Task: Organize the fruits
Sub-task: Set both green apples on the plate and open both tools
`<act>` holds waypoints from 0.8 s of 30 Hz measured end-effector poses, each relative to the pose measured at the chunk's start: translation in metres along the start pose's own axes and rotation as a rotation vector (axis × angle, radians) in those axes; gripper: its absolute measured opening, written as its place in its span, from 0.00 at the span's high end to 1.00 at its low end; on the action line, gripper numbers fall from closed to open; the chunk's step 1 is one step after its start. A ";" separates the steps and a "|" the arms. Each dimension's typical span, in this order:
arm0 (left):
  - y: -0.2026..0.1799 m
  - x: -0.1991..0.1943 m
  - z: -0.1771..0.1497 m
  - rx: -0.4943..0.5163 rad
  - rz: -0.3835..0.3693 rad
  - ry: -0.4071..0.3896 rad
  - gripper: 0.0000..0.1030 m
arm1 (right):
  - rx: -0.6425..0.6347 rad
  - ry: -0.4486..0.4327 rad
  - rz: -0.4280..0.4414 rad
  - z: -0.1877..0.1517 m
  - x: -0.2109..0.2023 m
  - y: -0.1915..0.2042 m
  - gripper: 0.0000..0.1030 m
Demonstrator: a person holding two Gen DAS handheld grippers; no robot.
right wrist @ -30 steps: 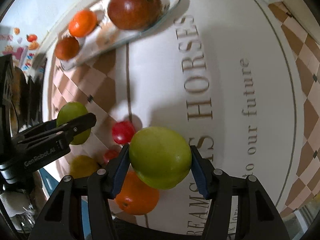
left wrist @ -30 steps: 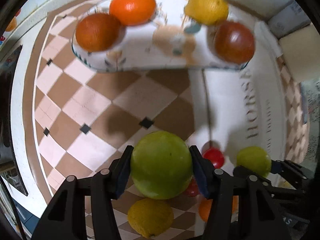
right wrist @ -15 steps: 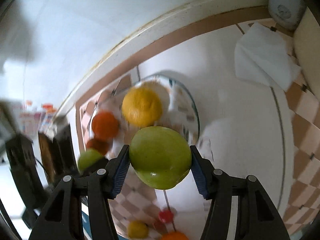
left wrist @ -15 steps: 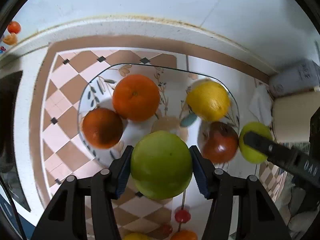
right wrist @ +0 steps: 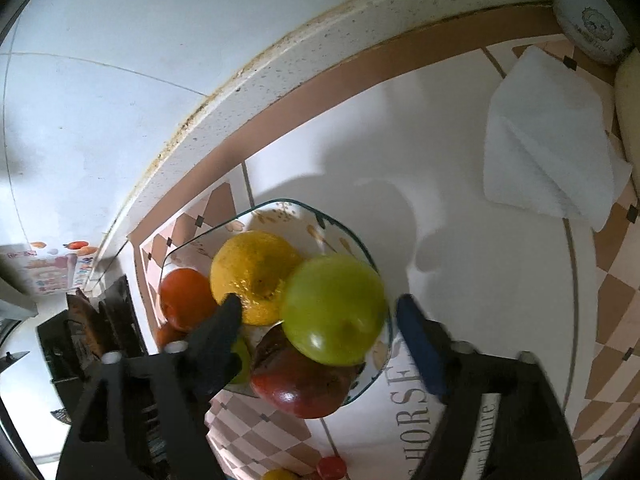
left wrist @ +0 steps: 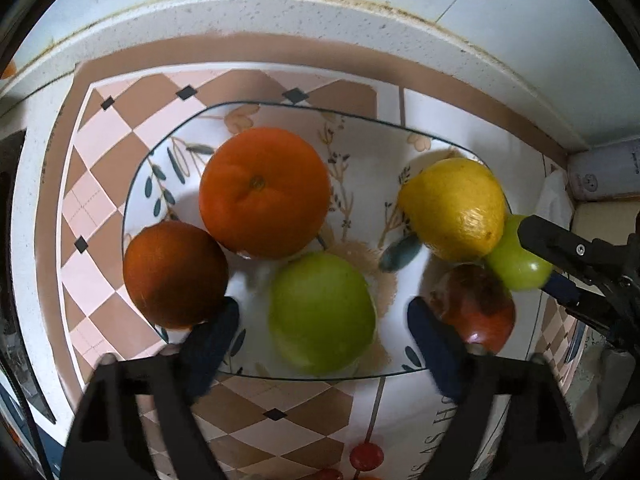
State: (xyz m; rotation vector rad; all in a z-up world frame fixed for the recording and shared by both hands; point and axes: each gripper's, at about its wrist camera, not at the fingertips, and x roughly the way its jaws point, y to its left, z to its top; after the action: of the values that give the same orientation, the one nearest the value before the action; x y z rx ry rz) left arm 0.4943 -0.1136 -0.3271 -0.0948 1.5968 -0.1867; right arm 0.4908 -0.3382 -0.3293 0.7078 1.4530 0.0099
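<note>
A glass plate (left wrist: 280,114) with a leaf print holds a big orange (left wrist: 264,192), a darker orange (left wrist: 174,274), a lemon (left wrist: 452,208), a dark red fruit (left wrist: 474,308) and two green apples. My left gripper (left wrist: 322,320) is open, its jaws wide on either side of one green apple (left wrist: 322,314) lying on the plate. My right gripper (right wrist: 320,322) is open too, around the other green apple (right wrist: 332,310), which rests by the lemon (right wrist: 254,274) and the red fruit (right wrist: 300,384) at the plate's edge (right wrist: 352,232).
The plate sits on a checked tablecloth (left wrist: 104,152) near the wall. A white folded cloth (right wrist: 548,140) and a white jar (right wrist: 588,12) lie to the right. Small red fruits (left wrist: 366,456) lie on the cloth in front of the plate.
Both grippers came down over the plate and opened. Each green apple has left the jaws and now lies on the plate.
</note>
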 end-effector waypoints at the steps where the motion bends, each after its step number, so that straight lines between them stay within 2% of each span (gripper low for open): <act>1: -0.001 -0.002 0.000 0.004 0.008 -0.006 0.11 | -0.011 -0.005 -0.011 0.000 -0.001 0.001 0.18; 4: 0.001 -0.008 -0.003 0.006 0.022 -0.020 0.10 | -0.039 -0.013 -0.039 -0.004 -0.008 0.004 0.09; 6: 0.002 -0.014 -0.006 0.007 0.030 -0.033 0.10 | -0.056 -0.016 -0.060 -0.009 -0.011 0.006 0.08; 12: 0.014 -0.040 -0.024 0.009 0.110 -0.106 0.10 | -0.181 -0.078 -0.220 -0.035 -0.032 0.015 0.08; 16: 0.022 -0.057 -0.043 0.017 0.180 -0.157 0.10 | -0.297 -0.117 -0.338 -0.069 -0.038 0.027 0.08; 24: 0.034 -0.095 -0.088 0.017 0.219 -0.248 0.10 | -0.382 -0.161 -0.362 -0.132 -0.053 0.045 0.08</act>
State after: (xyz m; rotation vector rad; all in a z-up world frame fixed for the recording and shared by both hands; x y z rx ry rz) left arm 0.4120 -0.0583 -0.2374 0.0677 1.3464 -0.0168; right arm 0.3817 -0.2674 -0.2562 0.1268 1.3555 -0.0475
